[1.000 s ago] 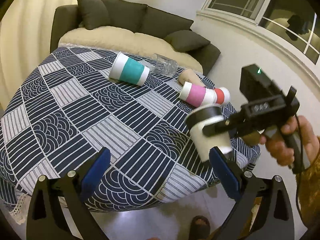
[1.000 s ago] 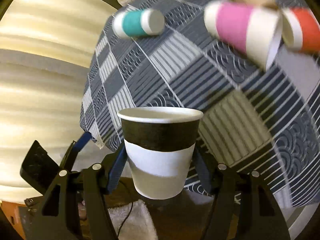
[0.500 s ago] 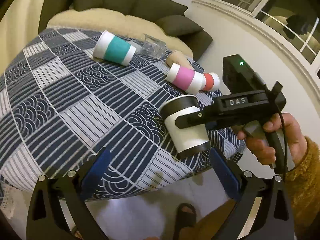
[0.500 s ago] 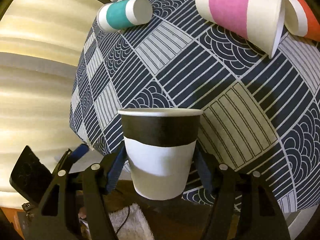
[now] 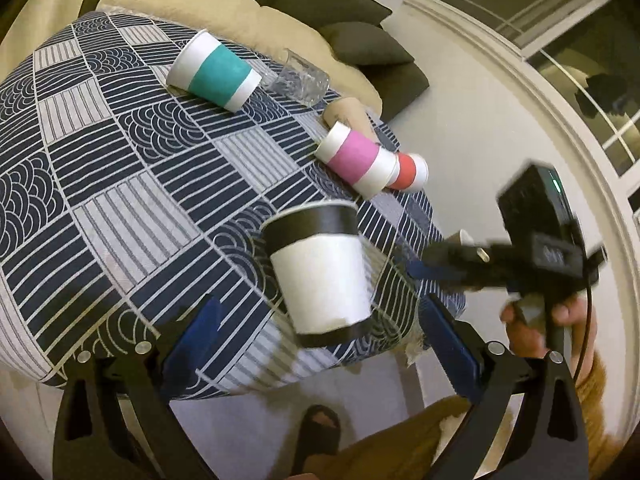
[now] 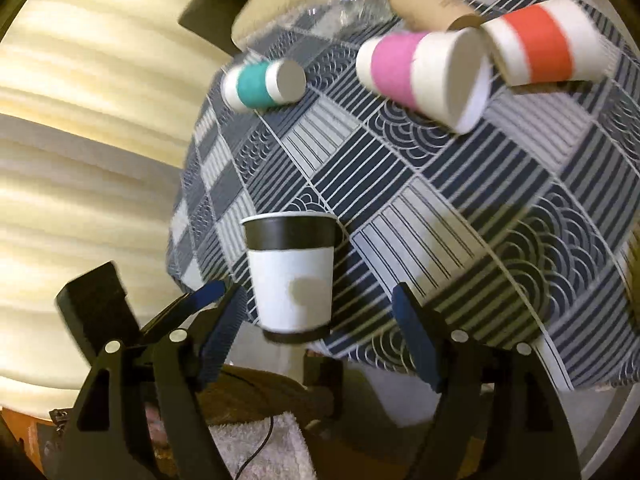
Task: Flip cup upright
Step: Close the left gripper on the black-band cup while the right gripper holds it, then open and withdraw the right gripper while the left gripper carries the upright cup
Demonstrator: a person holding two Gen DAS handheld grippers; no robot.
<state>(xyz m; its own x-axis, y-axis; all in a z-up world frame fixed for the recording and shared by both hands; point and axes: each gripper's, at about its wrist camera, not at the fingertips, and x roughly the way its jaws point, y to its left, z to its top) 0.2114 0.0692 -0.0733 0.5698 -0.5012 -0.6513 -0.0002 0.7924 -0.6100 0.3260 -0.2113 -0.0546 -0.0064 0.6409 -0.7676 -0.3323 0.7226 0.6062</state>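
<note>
A white paper cup with black bands (image 5: 320, 276) stands upright near the front edge of the patterned table (image 5: 120, 184). It also shows in the right wrist view (image 6: 293, 276). My right gripper (image 6: 316, 320) is open, its blue pads apart on either side of the cup and clear of it. In the left wrist view the right gripper (image 5: 436, 268) sits just right of the cup. My left gripper (image 5: 320, 340) is open and empty, in front of the cup.
Lying on their sides on the table are a teal cup (image 5: 214, 74), a pink cup (image 5: 356, 160), a red cup (image 5: 408, 170), a brown cup (image 6: 432, 4) and a clear glass (image 5: 300, 80). A sofa (image 5: 300, 4) stands behind.
My right gripper has opened and let go of the black-banded cup, which now stands on the table. The right gripper has pulled back to the right.
</note>
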